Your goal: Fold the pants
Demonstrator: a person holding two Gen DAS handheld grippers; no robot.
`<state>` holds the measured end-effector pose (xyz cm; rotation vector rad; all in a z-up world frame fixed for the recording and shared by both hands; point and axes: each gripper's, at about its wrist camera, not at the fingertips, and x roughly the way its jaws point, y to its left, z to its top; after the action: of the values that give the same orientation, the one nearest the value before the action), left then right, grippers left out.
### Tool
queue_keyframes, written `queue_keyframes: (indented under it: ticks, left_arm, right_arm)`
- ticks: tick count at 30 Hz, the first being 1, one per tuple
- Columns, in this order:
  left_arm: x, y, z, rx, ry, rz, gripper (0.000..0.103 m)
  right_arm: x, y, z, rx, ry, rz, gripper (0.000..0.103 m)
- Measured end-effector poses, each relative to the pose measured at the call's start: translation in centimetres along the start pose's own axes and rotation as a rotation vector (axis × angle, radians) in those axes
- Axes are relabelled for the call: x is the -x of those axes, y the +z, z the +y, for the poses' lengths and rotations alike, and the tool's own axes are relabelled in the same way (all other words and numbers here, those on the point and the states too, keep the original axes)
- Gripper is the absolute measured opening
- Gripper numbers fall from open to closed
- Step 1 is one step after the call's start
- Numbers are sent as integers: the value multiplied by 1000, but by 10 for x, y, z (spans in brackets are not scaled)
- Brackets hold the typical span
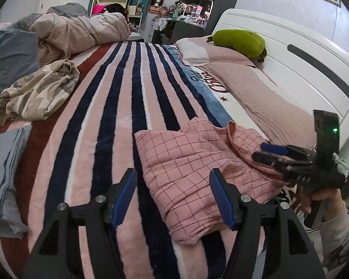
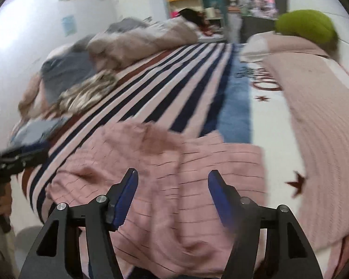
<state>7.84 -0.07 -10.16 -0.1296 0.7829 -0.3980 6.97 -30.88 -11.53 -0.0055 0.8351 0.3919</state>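
Note:
Pink checked pants (image 1: 188, 169) lie in a loose folded bundle on the striped blanket (image 1: 118, 107). My left gripper (image 1: 173, 186) is open and empty, just above the bundle's near left edge. My right gripper (image 1: 264, 152) shows at the right of the left wrist view, over the pants' right side; its fingers look close together there. In the right wrist view, which is blurred, the right gripper (image 2: 173, 186) has its jaws apart over the pants (image 2: 165, 186), holding nothing. The left gripper (image 2: 18, 160) shows at that view's left edge.
A camouflage garment (image 1: 37, 93) and a folded grey-blue garment (image 1: 4, 169) lie at the left. A bunched duvet (image 1: 76, 32) is at the far end. Pink pillows (image 1: 256, 88), a green plush toy (image 1: 239, 41) and the white headboard (image 1: 302, 65) line the right.

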Motion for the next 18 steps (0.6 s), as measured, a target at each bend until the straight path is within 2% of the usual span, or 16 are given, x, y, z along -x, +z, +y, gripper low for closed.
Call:
queue_keyframes:
  ticks: [2, 4, 5, 8, 11, 14, 16, 17, 18]
  left_arm:
    - [0, -1, 3, 6, 0, 0, 61]
    - [0, -1, 6, 13, 0, 1, 61]
    - [0, -2, 6, 15, 0, 0, 61]
    - [0, -1, 8, 19, -1, -5, 61]
    - [-1, 0, 8, 18, -6, -5, 61]
    - [-4, 1, 7, 12, -7, -2, 61]
    - [-5, 1, 7, 13, -11, -1, 61]
    - [-6, 1, 6, 13, -12, 1, 61]
    - [-6, 1, 6, 12, -11, 2, 61]
  right_arm:
    - [-18, 1, 7, 31, -23, 62, 54]
    - [-27, -3, 8, 63, -87, 82, 25]
    - [-27, -3, 2, 61, -117, 69, 6]
    - [-15, -3, -24, -67, -102, 17, 2]
    - [-3, -2, -48, -132, -176, -34, 1]
    - [2, -9, -67, -201, -152, -7, 2]
    - [7, -13, -72, -215, -167, -18, 10]
    - [10, -15, -76, -238, -159, -21, 17]
    - [11, -15, -80, -257, -136, -13, 33]
